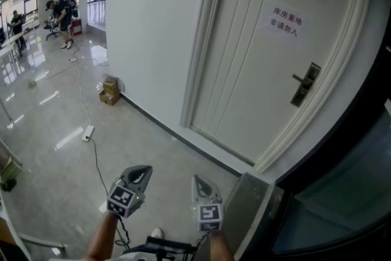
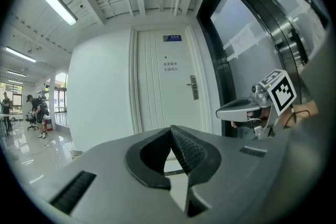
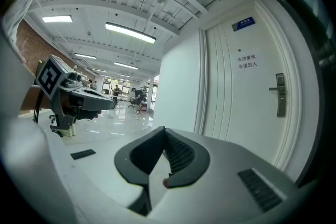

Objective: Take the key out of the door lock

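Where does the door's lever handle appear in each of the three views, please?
Head view: door handle, right of centre, upper half.
Left gripper view: just right of centre.
Right gripper view: far right, mid-height.
Shared landmark: the red-lettered notice on the door, up and left of it.

The right gripper (image 3: 165, 134) sits at 6 o'clock, jaws pressed together with nothing between them. A white door (image 3: 236, 113) with a lever handle (image 3: 280, 94) stands at 3 o'clock, and the left gripper (image 3: 100, 100) is at 9 o'clock.
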Action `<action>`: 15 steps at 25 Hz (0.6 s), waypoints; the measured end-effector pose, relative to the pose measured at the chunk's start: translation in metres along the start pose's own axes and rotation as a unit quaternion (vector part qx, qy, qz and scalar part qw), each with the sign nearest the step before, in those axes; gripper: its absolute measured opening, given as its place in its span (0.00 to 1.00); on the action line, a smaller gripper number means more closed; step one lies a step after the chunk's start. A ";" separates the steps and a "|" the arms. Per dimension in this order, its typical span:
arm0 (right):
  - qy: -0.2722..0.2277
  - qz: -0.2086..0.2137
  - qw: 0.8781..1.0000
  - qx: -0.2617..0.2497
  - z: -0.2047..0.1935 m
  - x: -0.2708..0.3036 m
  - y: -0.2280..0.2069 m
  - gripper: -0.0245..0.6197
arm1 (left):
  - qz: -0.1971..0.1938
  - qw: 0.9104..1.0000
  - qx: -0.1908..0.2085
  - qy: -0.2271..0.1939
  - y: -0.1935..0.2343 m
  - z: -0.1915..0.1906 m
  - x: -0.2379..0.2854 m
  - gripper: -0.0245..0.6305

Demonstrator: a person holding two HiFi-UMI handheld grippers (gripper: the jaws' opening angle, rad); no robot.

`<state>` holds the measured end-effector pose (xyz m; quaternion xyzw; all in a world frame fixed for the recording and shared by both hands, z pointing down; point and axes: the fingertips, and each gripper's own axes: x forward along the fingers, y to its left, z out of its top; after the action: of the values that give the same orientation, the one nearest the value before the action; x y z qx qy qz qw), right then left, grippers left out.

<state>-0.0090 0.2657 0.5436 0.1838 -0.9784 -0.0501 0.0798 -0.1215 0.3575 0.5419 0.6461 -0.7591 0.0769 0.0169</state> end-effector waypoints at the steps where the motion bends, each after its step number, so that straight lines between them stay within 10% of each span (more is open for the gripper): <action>1: -0.004 -0.003 1.000 0.002 0.004 0.013 -0.003 0.05 | -0.001 1.000 0.001 -0.001 0.010 0.002 0.009 0.05; 15: -0.007 -0.027 1.000 -0.004 0.032 0.134 -0.041 0.06 | -0.026 1.000 0.011 -0.011 0.101 0.020 0.107 0.05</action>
<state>-0.1235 0.1800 0.5255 0.2090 -0.9736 -0.0573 0.0719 -0.2372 0.2659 0.5258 0.6668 -0.7412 0.0776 0.0032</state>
